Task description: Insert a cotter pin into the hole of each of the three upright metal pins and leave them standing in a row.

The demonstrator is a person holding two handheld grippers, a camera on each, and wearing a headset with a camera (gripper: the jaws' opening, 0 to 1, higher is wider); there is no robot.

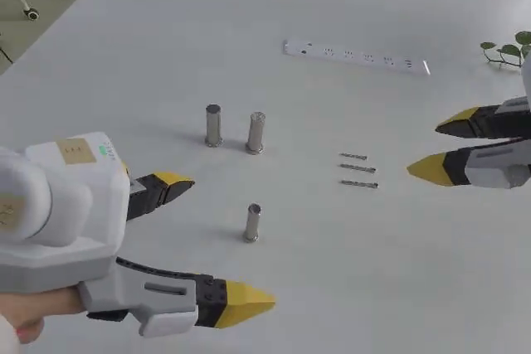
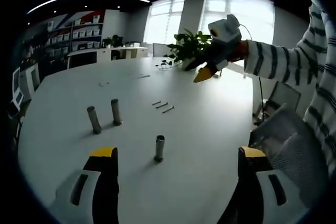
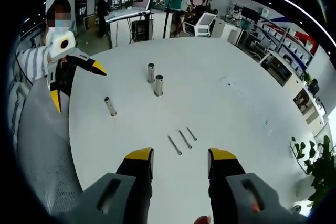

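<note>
Left gripper (image 1: 226, 238) near left, jaws spread wide, empty; right gripper (image 1: 426, 148) right, jaws parted, empty; three metal pins (image 1: 255, 133) upright; cotter pins (image 1: 358, 169) lying right of them

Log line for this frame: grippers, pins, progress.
left gripper open | right gripper open | metal pins upright, not in row | cotter pins loose on table | none inserted

Metal pins (image 1: 255, 133): holes too sm. to see.
</note>
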